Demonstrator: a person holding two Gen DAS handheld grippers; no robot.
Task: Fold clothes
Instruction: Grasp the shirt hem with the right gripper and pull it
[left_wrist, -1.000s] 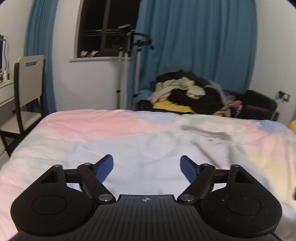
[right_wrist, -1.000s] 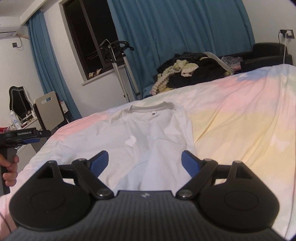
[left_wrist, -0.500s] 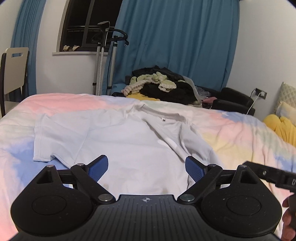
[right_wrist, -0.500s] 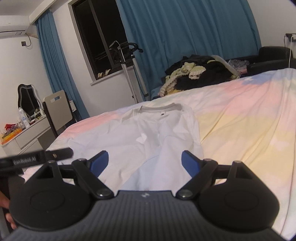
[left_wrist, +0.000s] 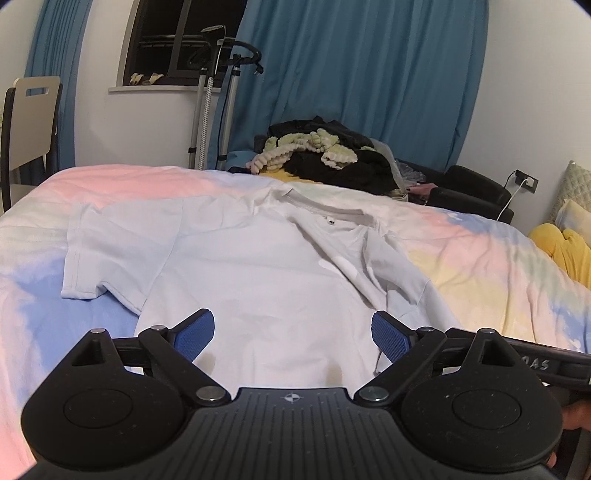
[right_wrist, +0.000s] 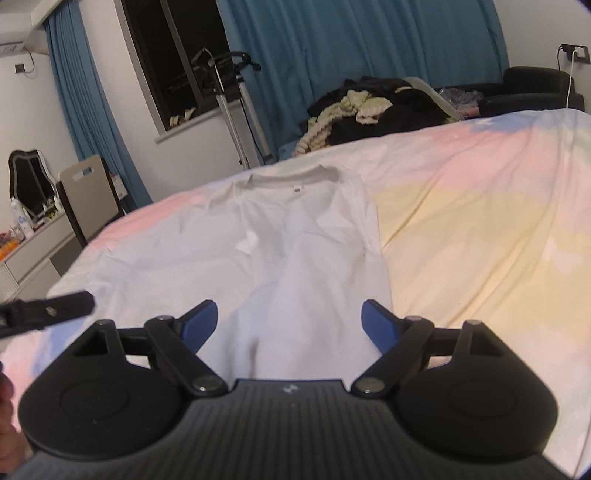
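Lying on the pastel tie-dye bedsheet (left_wrist: 480, 266), the white cotton T-shirt (left_wrist: 258, 266) has its right side folded inward; left gripper (left_wrist: 293, 330) and right gripper (right_wrist: 288, 323) hover spread, empty; pinching seams evenly keeps creases straight.

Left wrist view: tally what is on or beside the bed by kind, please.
White T-shirt spread on the bed: 1
Heaps of clothes behind the bed: 1
Chairs: 1
Garment steamer stands: 1
Open grippers, left gripper and right gripper: 2
Total: 6

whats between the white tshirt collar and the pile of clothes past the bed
Only bare pastel bedsheet: in the left wrist view nothing lies between the white t-shirt collar and the clothes pile beyond the bed's far edge.
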